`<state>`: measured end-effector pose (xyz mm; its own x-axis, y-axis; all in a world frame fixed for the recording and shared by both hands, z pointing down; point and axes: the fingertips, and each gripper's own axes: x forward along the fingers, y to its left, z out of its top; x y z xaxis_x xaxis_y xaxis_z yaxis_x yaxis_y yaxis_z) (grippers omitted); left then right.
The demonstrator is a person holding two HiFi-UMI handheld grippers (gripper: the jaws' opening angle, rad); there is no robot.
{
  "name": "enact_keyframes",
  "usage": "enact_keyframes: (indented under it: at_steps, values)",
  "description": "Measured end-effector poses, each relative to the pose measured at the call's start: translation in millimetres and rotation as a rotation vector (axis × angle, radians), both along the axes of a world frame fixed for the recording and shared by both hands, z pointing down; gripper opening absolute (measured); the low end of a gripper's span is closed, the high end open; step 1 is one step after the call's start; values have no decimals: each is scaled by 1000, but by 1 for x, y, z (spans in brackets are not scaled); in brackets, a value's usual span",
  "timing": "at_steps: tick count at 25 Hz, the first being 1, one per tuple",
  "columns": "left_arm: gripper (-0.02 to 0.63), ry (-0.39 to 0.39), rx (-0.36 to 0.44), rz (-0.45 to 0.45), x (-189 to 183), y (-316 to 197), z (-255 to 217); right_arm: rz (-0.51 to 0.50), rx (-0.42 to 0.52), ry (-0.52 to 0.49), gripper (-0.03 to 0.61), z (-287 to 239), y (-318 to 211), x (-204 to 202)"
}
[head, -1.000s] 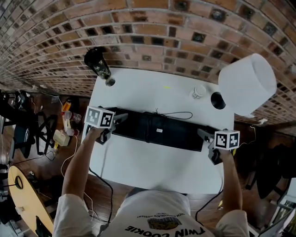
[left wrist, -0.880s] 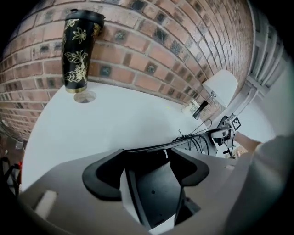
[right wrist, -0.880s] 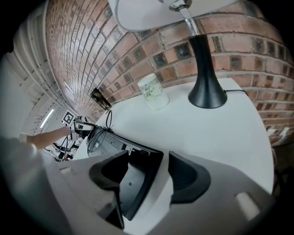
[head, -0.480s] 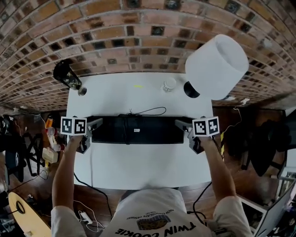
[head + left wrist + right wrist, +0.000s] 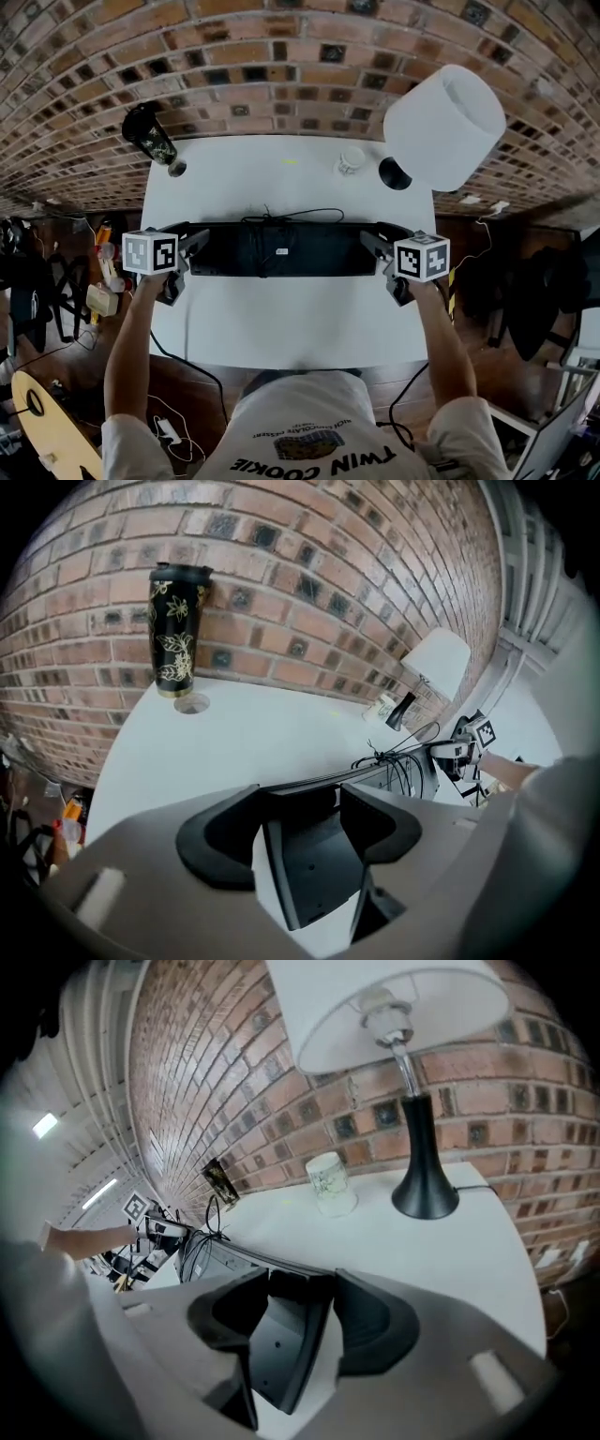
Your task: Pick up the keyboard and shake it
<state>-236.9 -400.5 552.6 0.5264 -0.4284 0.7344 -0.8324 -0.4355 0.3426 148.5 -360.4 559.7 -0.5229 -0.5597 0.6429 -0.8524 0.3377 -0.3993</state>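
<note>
The black keyboard (image 5: 319, 255) stretches from 9 o'clock to 3 o'clock across the middle of the white table (image 5: 281, 323). Its flat bottom side shows in the head view. The left gripper (image 5: 192, 261) has the left end of the keyboard between its two fingers. The right gripper (image 5: 382, 265) has the right end between its fingers. Both pairs of fingers have just been closing, and now they squeeze the keyboard's ends. In each gripper view the keyboard stands tilted on its edge between the fingers. I cannot tell if it touches the table.

A thin black cable (image 5: 305, 217) curls in a loop at the keyboard's far edge, at 12 o'clock. A tall black cup with gold leaves (image 5: 150, 136) stands by the brick wall (image 5: 281, 56), at 10 o'clock from the keyboard. A small round thing (image 5: 175, 169) lies just beside it. A little white cup (image 5: 352, 161) stands at 1 o'clock. A white lamp (image 5: 445, 127) with a black foot stands at 2 o'clock. All of these are well apart from the keyboard and the grippers.

The person's shirt (image 5: 323, 441) says "TWIN COOKIE". A small white label (image 5: 281, 251) sits on the keyboard, but its print is too small to read.
</note>
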Motion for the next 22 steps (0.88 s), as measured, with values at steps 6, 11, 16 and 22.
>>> enact_keyframes:
  at_steps: [6, 11, 16, 22]
  values:
    - [276, -51, 115, 17, -2, 19, -24, -5, 129, 66, 221, -25, 15, -3]
    - [276, -99, 172, 45, -4, 34, -36, -27, 184, 130, 221, -39, 30, -5]
    - [267, -162, 233, 67, -6, 48, -49, -38, 230, 181, 221, -50, 46, -6]
    - [265, -202, 277, 92, -8, 65, -59, -25, 281, 241, 221, -60, 66, -9]
